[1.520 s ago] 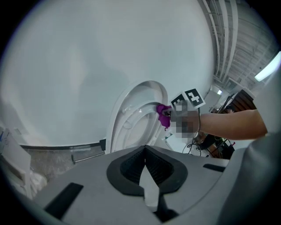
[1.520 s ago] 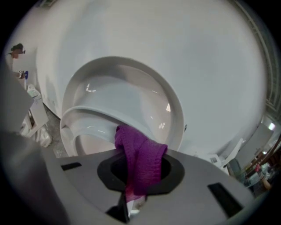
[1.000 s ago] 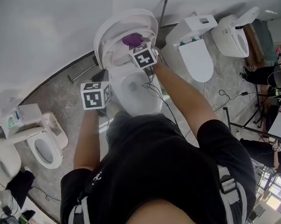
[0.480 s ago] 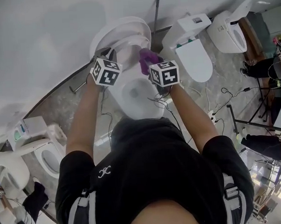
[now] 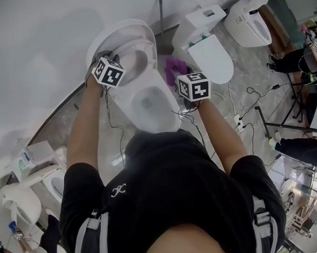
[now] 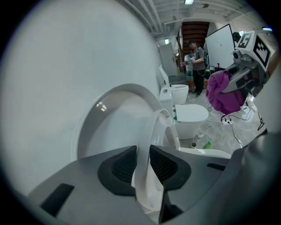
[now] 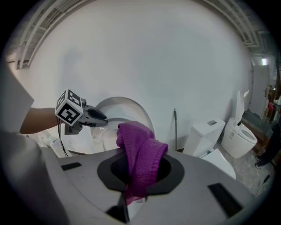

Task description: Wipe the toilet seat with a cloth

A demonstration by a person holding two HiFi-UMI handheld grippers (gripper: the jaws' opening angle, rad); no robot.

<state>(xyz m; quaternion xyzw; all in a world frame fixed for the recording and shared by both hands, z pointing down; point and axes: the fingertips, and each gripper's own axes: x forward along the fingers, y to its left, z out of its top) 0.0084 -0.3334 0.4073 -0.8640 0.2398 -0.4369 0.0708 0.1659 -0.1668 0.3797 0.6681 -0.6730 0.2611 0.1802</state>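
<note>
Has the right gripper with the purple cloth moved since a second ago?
Yes. The right gripper, shut on the purple cloth, was over the toilet bowl's back; now it is off the bowl's right side.

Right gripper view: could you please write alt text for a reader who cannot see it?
The right gripper holds a bunched purple cloth between its shut jaws. Behind it, the left gripper, jaws opening with the raised toilet seat between them, reaches in from the left before a white wall. Two more toilets stand at the right.
</note>
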